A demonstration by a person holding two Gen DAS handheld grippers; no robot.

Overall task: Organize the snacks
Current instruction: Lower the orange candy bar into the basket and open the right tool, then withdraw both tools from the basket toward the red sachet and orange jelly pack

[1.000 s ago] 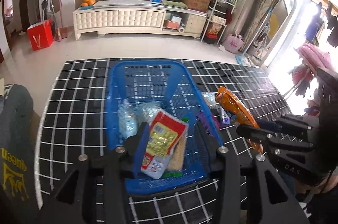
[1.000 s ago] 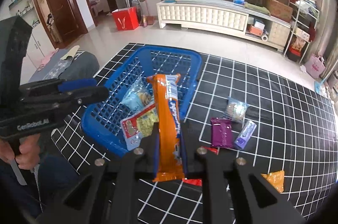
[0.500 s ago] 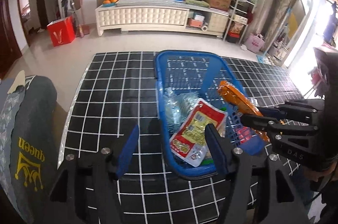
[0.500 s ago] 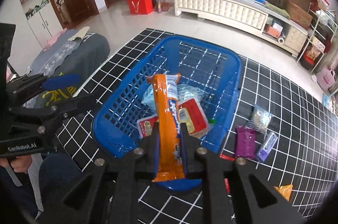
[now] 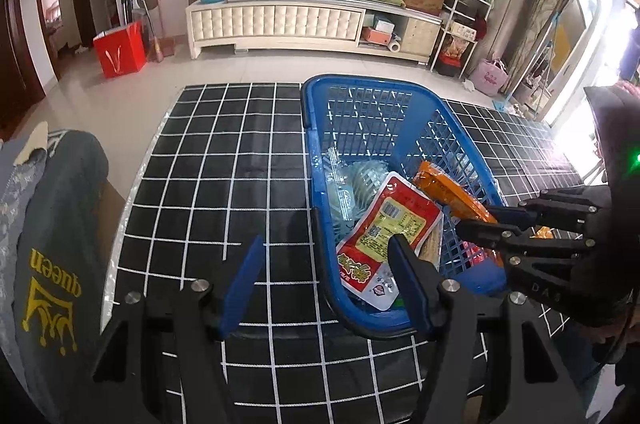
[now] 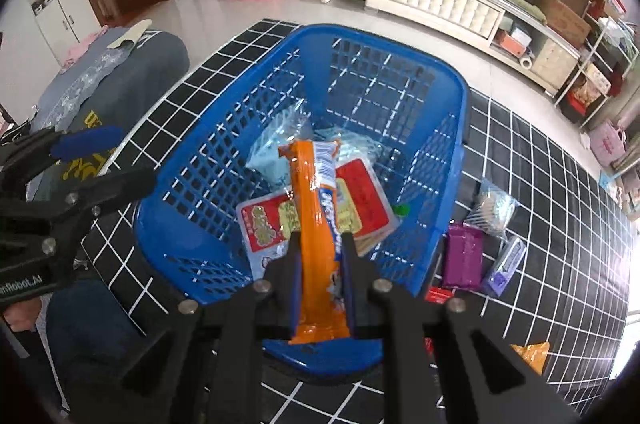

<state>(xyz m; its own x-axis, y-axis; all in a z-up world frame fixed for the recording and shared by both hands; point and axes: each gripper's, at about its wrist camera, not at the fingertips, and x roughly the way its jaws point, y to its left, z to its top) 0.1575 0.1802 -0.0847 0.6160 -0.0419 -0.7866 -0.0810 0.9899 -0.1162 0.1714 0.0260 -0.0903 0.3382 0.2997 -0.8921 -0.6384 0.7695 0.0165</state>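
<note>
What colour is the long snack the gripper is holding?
Orange, with a white and blue label. The long snack shows best in the right wrist view, clamped in the right gripper.

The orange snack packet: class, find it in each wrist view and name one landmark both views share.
Left wrist view: the orange snack packet is right of centre, over the basket's right side, clamped in the right hand-held gripper.
Right wrist view: it stands at bottom centre, between the fingers.
Shared landmark: the blue basket.
</note>
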